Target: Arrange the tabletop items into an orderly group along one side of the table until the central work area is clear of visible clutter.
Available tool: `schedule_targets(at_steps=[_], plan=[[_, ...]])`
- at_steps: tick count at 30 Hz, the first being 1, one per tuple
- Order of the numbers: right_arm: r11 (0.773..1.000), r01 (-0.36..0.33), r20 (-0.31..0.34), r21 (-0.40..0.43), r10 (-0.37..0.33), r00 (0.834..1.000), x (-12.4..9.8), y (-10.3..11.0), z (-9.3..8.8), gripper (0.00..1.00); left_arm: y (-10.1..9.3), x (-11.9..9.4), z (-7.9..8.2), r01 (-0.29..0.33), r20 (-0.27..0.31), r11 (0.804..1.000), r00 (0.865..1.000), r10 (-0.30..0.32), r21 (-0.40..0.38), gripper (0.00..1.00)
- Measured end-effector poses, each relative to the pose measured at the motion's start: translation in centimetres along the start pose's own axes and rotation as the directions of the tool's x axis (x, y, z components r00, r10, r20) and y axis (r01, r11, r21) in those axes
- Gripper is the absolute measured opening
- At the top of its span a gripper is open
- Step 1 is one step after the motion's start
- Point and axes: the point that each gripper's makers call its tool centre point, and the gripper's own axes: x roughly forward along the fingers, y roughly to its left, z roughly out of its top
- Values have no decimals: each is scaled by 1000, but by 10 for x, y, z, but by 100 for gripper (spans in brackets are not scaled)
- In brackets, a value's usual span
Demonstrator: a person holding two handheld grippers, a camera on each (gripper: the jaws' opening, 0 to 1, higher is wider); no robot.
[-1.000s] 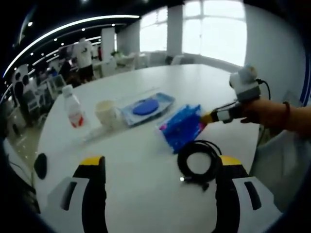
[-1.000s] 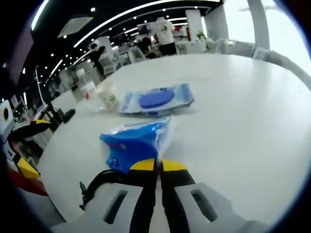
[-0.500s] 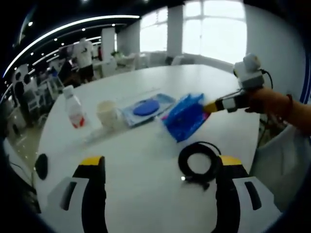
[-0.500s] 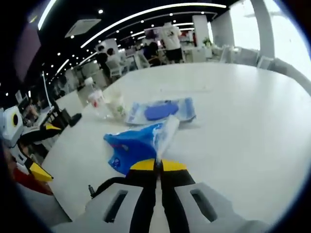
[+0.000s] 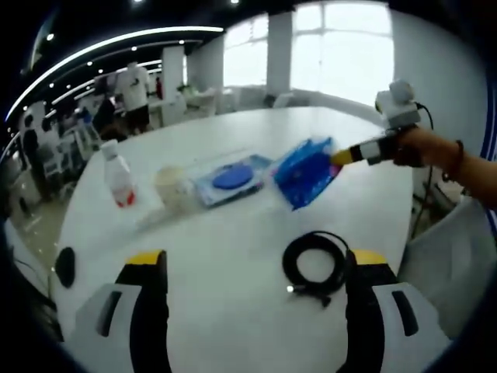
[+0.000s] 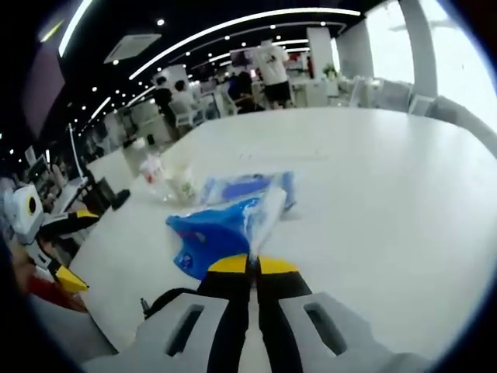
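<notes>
No lettering can be read: the red label on the bottle (image 5: 118, 175) near the table's (image 5: 233, 256) far-left edge and the print on the blue packet (image 6: 220, 233) are too blurred.

A round white table (image 5: 233, 256) carried the things. On it stood a small bottle (image 5: 117, 176) at ten o'clock and a pale cup (image 5: 172, 186) beside it; a flat blue packet (image 5: 229, 177) lay centrally, and a coiled black cable (image 5: 314, 266) at five o'clock.
</notes>
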Motion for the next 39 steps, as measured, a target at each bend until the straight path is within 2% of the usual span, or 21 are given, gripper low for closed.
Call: schedule_targets(at_steps=[7, 12, 15, 23, 28, 39], plan=[[1000, 10, 17, 17, -10, 1000, -3, -12, 13, 2, -2, -1, 3, 22, 13, 999, 1000, -21, -25, 93], [999, -13, 48, 30, 11, 999, -7, -16, 27, 2, -7, -1, 4, 35, 4, 999, 999, -35, -9, 94], [1000, -12, 54, 12, 12, 998, -8, -23, 35, 2, -9, -2, 6, 42, 7, 999, 999, -42, 2, 94], [1000, -4, 68, 26, 2, 998, -7, -46, 50, 2, -8, -2, 3, 37, -10, 999, 999, -37, 9, 94], [1000, 19, 45, 17, -19, 999, -3, -62, 50, 2, -8, 0, 2, 41, -13, 999, 999, -41, 7, 94], [999, 29, 48, -20, -28, 998, 1, -83, 72, 2, -4, 2, -7, 31, -37, 1000, 999, -31, -3, 94]])
